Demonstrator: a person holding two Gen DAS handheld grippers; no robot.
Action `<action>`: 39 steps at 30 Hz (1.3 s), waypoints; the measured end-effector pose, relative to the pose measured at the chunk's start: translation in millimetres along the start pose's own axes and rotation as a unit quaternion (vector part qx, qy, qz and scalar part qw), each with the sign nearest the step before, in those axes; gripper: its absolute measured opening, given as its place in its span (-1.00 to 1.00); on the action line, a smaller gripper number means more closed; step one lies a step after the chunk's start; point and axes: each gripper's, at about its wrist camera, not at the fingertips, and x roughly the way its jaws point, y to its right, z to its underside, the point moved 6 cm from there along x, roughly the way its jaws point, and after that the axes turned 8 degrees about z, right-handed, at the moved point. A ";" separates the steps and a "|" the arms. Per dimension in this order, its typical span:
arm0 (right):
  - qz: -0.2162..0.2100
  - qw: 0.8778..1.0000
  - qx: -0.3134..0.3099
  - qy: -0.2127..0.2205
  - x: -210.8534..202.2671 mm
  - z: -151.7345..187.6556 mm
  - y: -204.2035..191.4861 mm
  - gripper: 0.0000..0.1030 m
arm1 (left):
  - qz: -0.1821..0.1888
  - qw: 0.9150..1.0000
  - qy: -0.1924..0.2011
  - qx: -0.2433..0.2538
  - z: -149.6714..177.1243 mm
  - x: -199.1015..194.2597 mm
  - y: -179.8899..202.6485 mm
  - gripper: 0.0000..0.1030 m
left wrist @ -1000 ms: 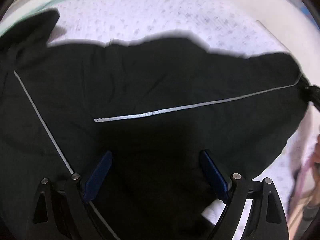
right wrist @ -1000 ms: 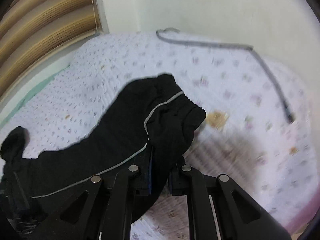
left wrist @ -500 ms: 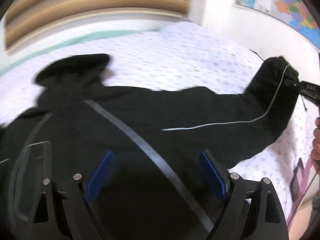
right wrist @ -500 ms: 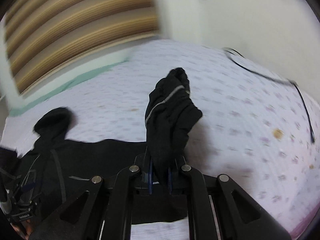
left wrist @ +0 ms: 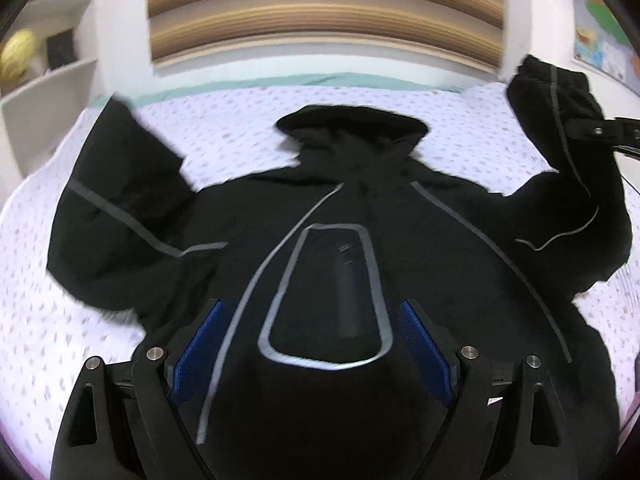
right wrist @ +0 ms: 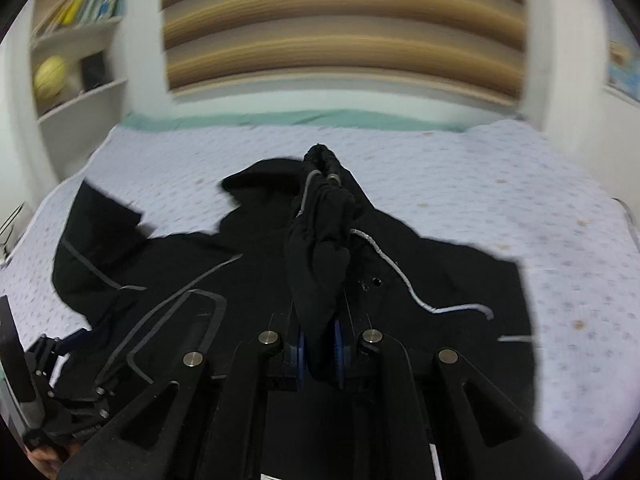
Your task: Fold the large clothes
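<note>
A large black hooded jacket (left wrist: 340, 208) with grey reflective piping lies spread on the bed, hood towards the headboard; it also shows in the right wrist view (right wrist: 248, 280). My left gripper (left wrist: 316, 344) is open and empty, hovering over the jacket's chest panel. My right gripper (right wrist: 319, 344) is shut on the jacket's right sleeve (right wrist: 320, 248), holding its cuff lifted above the body. In the left wrist view the lifted sleeve (left wrist: 560, 128) and the right gripper (left wrist: 600, 130) are at the upper right. The other sleeve (left wrist: 120, 184) lies bent at the left.
The bed (left wrist: 224, 144) has a pale lilac patterned sheet and a green strip at the headboard. A striped wooden panel (left wrist: 320, 12) is behind it. White shelves (right wrist: 76, 40) with books and a yellow ball stand at the far left. A wall map (left wrist: 600, 40) hangs at the right.
Both cameras have swung to face the headboard. My right gripper has carried the sleeve cuff up and in over the jacket's body. My left gripper has stayed open.
</note>
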 end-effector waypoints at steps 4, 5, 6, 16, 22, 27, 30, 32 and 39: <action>-0.030 0.999 -0.023 -0.026 32.1 15.1 -63.5 -0.75 | -0.003 0.999 -0.009 -0.045 19.7 3.9 -40.4 0.71; -0.034 0.998 -0.030 -0.032 38.8 18.1 -77.1 -0.74 | 0.004 0.998 -0.013 -0.064 24.5 5.3 -52.1 0.71; -0.041 0.998 -0.038 -0.043 49.7 23.5 -94.5 -0.74 | 0.009 0.997 -0.014 -0.076 28.2 4.7 -58.6 0.71; -0.071 0.987 -0.058 -0.134 139.3 87.0 -194.7 -0.59 | -0.009 0.993 -0.027 -0.118 41.3 -14.3 -102.6 0.71; -0.088 0.979 -0.085 -0.160 139.9 99.2 -208.9 -0.12 | 0.010 0.990 -0.031 -0.136 37.6 -23.5 -115.8 0.71; -0.124 0.984 -0.055 -0.113 79.8 71.5 -174.0 0.02 | 0.056 0.989 -0.026 -0.137 15.1 -23.5 -105.8 0.71; -0.098 0.992 -0.040 -0.073 53.7 57.3 -135.4 0.08 | 0.084 0.985 -0.034 -0.144 1.3 -16.6 -98.0 0.71; -0.059 0.997 -0.024 -0.049 41.2 52.2 -95.0 0.11 | 0.106 0.981 -0.045 -0.154 -7.6 -2.9 -94.0 0.71; -0.001 0.995 0.068 -0.080 57.7 66.4 20.9 0.13 | 0.143 0.969 -0.096 -0.174 -18.3 60.5 -71.9 0.71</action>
